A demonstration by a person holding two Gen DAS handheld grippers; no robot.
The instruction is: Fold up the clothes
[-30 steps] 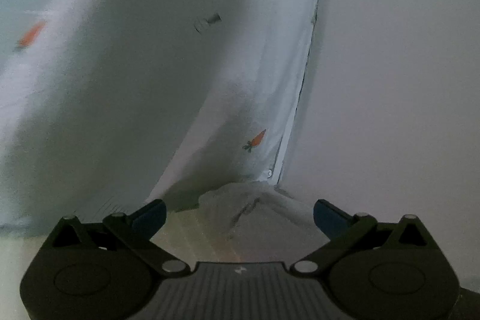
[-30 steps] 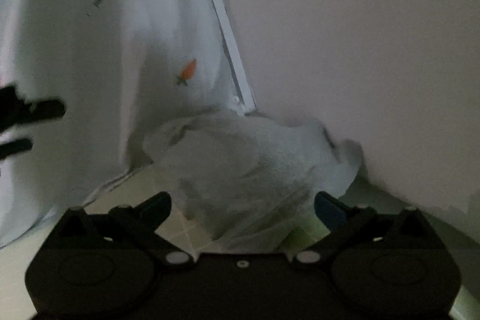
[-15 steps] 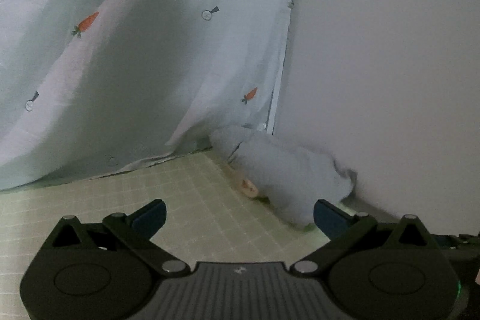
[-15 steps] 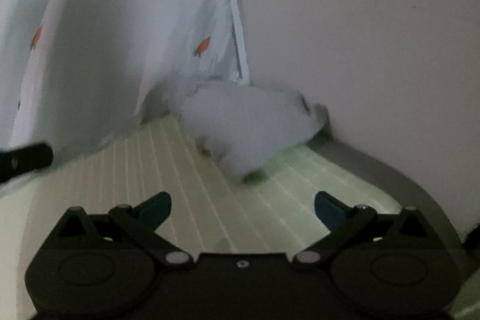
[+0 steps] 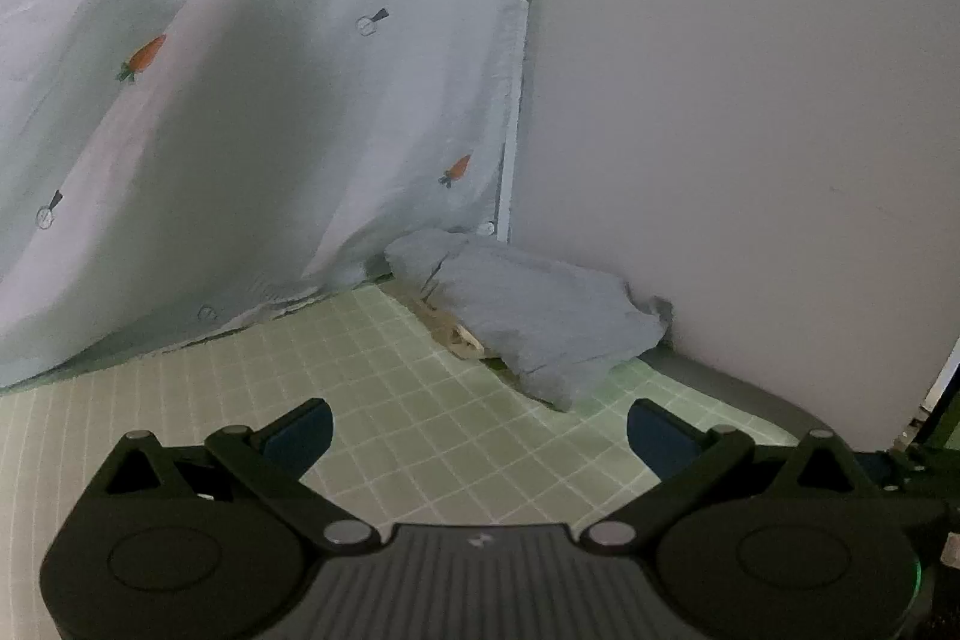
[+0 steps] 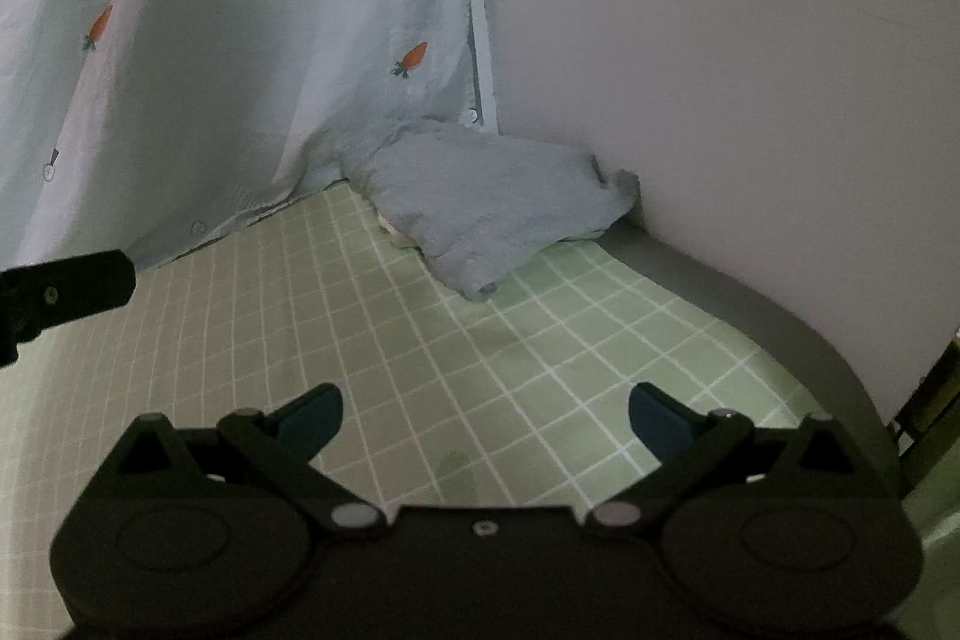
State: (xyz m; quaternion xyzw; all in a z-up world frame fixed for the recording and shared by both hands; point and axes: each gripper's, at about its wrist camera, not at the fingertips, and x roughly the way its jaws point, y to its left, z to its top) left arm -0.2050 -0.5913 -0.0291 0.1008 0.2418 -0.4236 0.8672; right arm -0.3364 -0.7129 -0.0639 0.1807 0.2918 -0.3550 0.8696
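The folded garment [image 5: 540, 316] is a plain grey-blue, with a cream patch at its lower left edge; the bed sheet [image 5: 384, 370] is pale green crossed by thin white lines in a check; the curtain [image 5: 270, 100] is pale blue-white, dotted with small orange carrots with green tops and dark outlined round motifs; the wall [image 5: 750, 100] is plain off-white; both grippers are black, their fingers [image 6: 312, 415] tipped with dark blue pads.

Bedroom: checked bedsheet [image 6: 420, 352], carrot-print curtain [image 5: 240, 100]
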